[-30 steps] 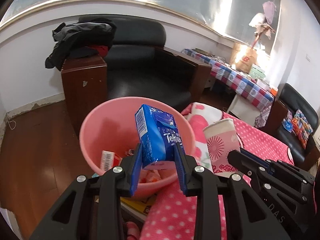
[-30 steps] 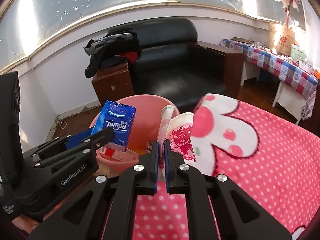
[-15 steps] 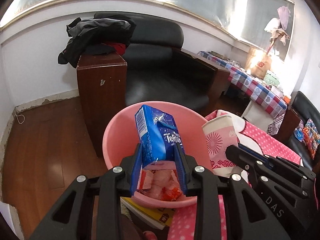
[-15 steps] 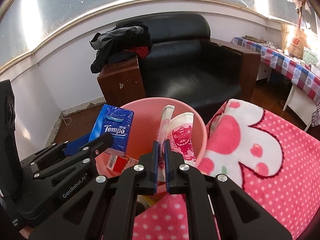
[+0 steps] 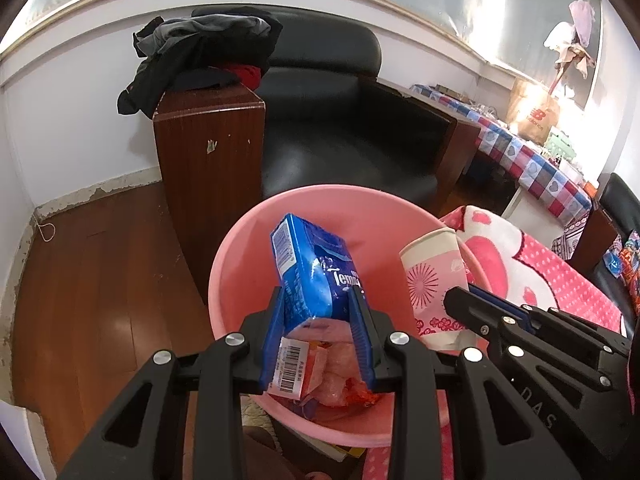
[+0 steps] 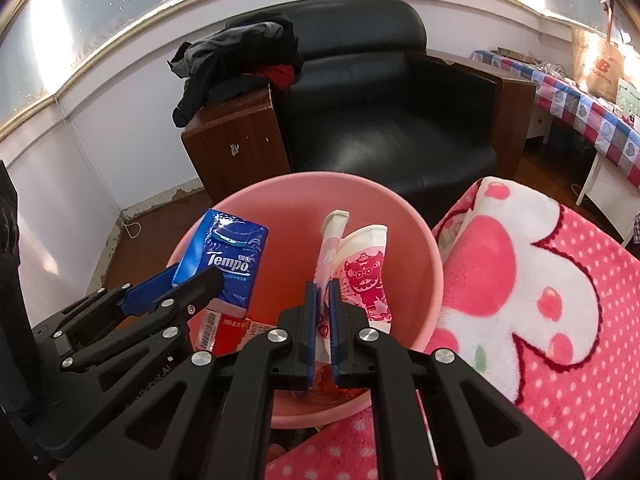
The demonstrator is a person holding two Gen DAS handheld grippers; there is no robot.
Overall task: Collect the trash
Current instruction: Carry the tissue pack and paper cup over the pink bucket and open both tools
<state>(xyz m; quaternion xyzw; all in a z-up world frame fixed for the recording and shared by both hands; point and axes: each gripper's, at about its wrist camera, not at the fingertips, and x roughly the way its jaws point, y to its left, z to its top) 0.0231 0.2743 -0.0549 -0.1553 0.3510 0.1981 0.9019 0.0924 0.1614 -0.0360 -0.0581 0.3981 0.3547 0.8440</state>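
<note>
We've got our left gripper (image 5: 318, 304) clamped on a blue tissue pack (image 5: 310, 270) and our right gripper (image 6: 322, 298) pinched nearly flat on a squashed paper cup (image 6: 360, 264), side by side.

Round pink plastic basin (image 5: 240, 256): smooth, semi-gloss. Behind it, black leather armchair (image 5: 340, 140) glossy; beside, pink fleece blanket (image 6: 540, 280) fuzzy.

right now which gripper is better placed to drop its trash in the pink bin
Right, marginally. The right gripper pinches the flattened paper cup over the middle of the pink bin; the left gripper's tissue pack hangs nearer the rim.
</note>
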